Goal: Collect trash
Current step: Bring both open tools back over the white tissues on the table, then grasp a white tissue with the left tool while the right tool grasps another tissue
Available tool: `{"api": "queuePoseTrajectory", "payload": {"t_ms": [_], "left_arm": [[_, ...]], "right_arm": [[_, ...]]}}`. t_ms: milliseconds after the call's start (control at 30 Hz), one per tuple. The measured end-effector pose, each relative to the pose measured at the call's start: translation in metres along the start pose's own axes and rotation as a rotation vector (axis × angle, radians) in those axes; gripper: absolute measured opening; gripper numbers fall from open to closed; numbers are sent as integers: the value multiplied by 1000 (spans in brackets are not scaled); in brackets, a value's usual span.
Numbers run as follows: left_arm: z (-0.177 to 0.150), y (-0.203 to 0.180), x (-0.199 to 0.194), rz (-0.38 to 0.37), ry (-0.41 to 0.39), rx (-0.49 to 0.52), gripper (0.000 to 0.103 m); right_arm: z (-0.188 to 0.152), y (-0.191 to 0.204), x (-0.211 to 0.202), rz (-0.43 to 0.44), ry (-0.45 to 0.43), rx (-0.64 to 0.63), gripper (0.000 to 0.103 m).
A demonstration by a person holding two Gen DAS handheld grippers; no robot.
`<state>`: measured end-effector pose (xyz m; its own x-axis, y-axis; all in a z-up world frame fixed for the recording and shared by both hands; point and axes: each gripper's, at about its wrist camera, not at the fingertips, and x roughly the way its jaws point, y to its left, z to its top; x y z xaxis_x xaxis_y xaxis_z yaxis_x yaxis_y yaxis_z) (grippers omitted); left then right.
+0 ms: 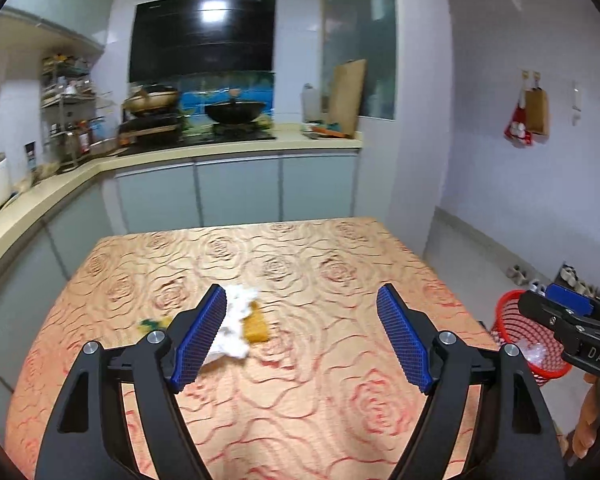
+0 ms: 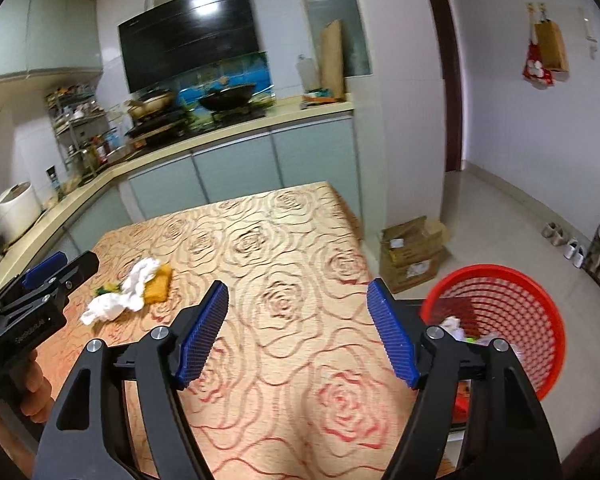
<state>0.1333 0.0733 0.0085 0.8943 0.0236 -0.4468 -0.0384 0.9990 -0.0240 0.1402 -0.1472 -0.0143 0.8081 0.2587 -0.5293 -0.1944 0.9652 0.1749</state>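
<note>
Square table (image 1: 300, 400) draped in a glossy peach-and-red cloth embossed with large rose swirls, taken here as the landmark. On the table's left half lies the trash: a crumpled white paper tissue (image 1: 236, 326), soft and creased, touching a flat rectangular ochre sponge (image 1: 256, 326) of coarse, porous texture on its right, with a small green-and-yellow scrap (image 1: 152, 323) just beside its left. The same cluster appears in the right wrist view as tissue (image 2: 120, 294), sponge (image 2: 158, 286) and scrap (image 2: 107, 290).

Left gripper (image 1: 302, 334): black rigid arms with silver pivot pins, ending in blue ribbed rubber pads; jaws stand wide apart, nothing between them, hovering above the table with the tissue just behind its left pad.

Right gripper (image 2: 298, 334): same build, jaws likewise spread and empty, above the table's right portion.

Off the table's right edge, on the pale tiled floor, stands a round red plastic basket (image 2: 508, 304) with latticed walls, holding crumpled white and clear scraps. Beyond the basket, near the table's far right corner, sits a brown cardboard box (image 2: 414, 254).
</note>
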Motion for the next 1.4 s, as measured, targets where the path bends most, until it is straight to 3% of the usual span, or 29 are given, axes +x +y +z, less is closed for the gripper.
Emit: {"api": "queuePoseTrajectory", "payload": {"t_ms": [667, 967, 1400], "left_arm": [[-39, 112, -11, 220, 77, -86, 79], [-54, 128, 11, 199, 147, -74, 79], [-44, 137, 76, 137, 262, -88, 78]], "right_arm": [[2, 64, 32, 115, 52, -86, 70], [1, 77, 45, 130, 77, -109, 70], [3, 80, 64, 117, 99, -107, 70]]}}
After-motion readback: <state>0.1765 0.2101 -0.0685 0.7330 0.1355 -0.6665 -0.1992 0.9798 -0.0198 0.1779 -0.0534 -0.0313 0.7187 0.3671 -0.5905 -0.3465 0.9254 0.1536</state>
